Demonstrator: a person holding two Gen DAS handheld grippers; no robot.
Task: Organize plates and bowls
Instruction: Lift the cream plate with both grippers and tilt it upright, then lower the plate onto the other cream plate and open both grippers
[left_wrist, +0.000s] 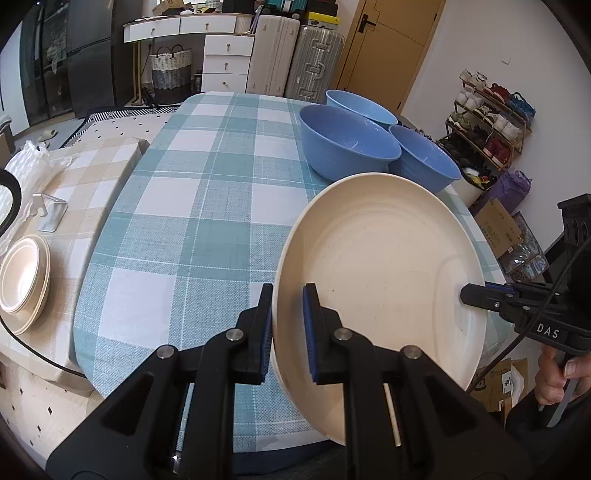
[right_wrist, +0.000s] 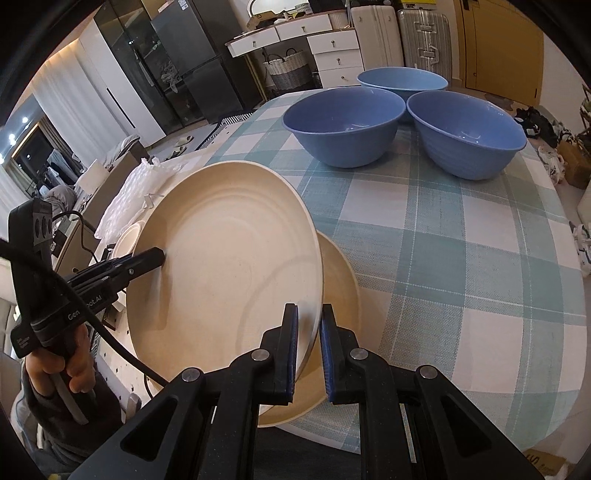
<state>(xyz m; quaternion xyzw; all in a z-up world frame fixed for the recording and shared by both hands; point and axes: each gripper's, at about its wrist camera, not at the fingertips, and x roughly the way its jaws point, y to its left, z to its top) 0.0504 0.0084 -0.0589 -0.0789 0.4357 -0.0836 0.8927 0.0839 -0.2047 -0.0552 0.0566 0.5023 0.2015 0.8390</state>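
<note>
A cream plate (left_wrist: 384, 266) is held tilted above the checked table (left_wrist: 207, 206). My left gripper (left_wrist: 288, 332) straddles its left rim, jaws close around it. My right gripper (left_wrist: 469, 295) reaches in from the right and touches the opposite rim. In the right wrist view the same plate (right_wrist: 229, 273) fills the left half. My right gripper (right_wrist: 308, 350) straddles its rim, and the left gripper (right_wrist: 159, 258) meets the far edge. A second cream plate (right_wrist: 340, 295) lies under it on the table. Three blue bowls (left_wrist: 347, 140) (right_wrist: 343, 125) stand at the far side.
A stack of small cream plates (left_wrist: 24, 277) sits on a beige checked surface (left_wrist: 92, 177) to the left, beside a clear stand (left_wrist: 50, 214) and white plastic wrap (left_wrist: 22, 166). Drawers, suitcases, a shoe rack and cardboard boxes surround the table.
</note>
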